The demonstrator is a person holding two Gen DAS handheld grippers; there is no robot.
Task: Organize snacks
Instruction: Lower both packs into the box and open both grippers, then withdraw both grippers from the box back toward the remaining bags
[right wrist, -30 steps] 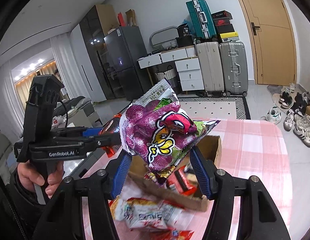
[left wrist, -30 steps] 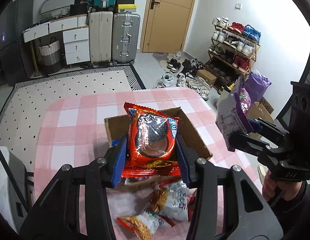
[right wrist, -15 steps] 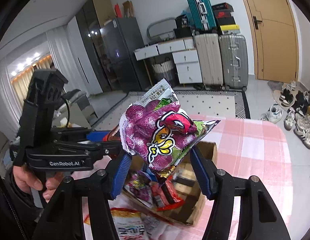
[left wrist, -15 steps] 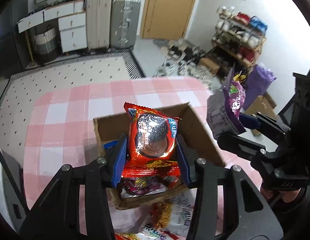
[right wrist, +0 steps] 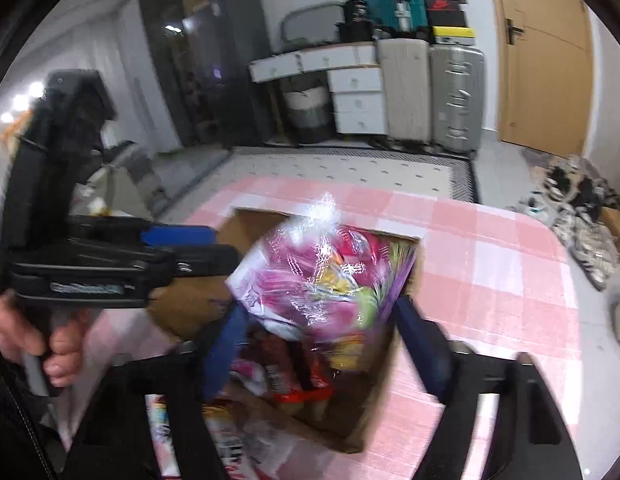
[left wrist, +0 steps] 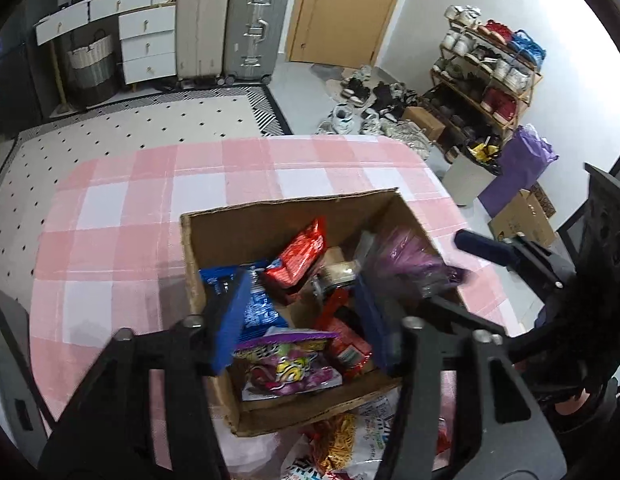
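Note:
An open cardboard box stands on the pink checked table and holds several snack packets. My left gripper hangs over the box with its jaws opening and nothing between the pads. The red packet lies loose inside the box. My right gripper is also opening above the box. The purple packet, blurred, drops between its blue fingers, free of the pads. From the left wrist view the purple packet sits at the box's right wall, beside the right gripper.
Loose snack packets lie on the tablecloth just in front of the box. A person's hand holds the left gripper. Beyond the table are a rug, suitcases, drawers and a shoe rack.
Both grippers came down over the box and their jaws spread. The red packet left the left gripper and fell into the box. The purple packet slipped out of the right gripper.

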